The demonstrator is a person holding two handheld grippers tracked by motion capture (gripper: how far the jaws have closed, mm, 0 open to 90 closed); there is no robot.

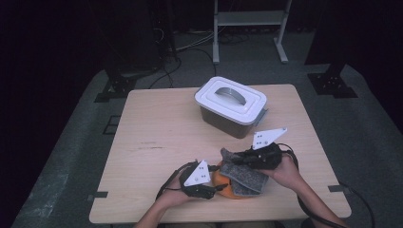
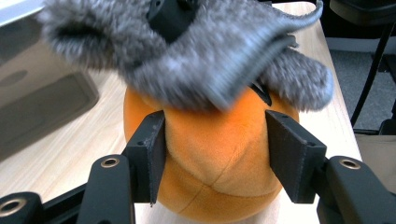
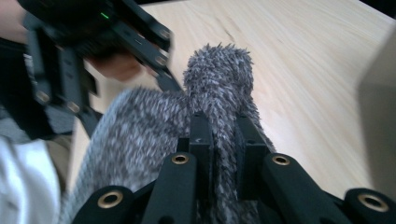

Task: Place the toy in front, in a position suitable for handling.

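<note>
An orange plush ball (image 1: 228, 192) lies near the table's front edge, and a grey fuzzy fabric piece (image 1: 244, 176) with a ribbed edge is draped over its top. My left gripper (image 1: 219, 188) comes in from the left. In the left gripper view it (image 2: 219, 158) is shut on the orange ball (image 2: 215, 154), a pad pressing into each side. My right gripper (image 1: 237, 159) reaches in from the right. In its own view it (image 3: 223, 140) is shut on a raised fold of the grey fabric (image 3: 219, 79). The fabric (image 2: 187, 51) hides the ball's top.
A clear box with a white handled lid (image 1: 230, 97) stands at the back middle of the wooden table (image 1: 161, 137). Bare wood lies to the left of the hands. Cables trail from both grippers off the front edge. A metal frame (image 1: 249, 19) stands on the floor beyond.
</note>
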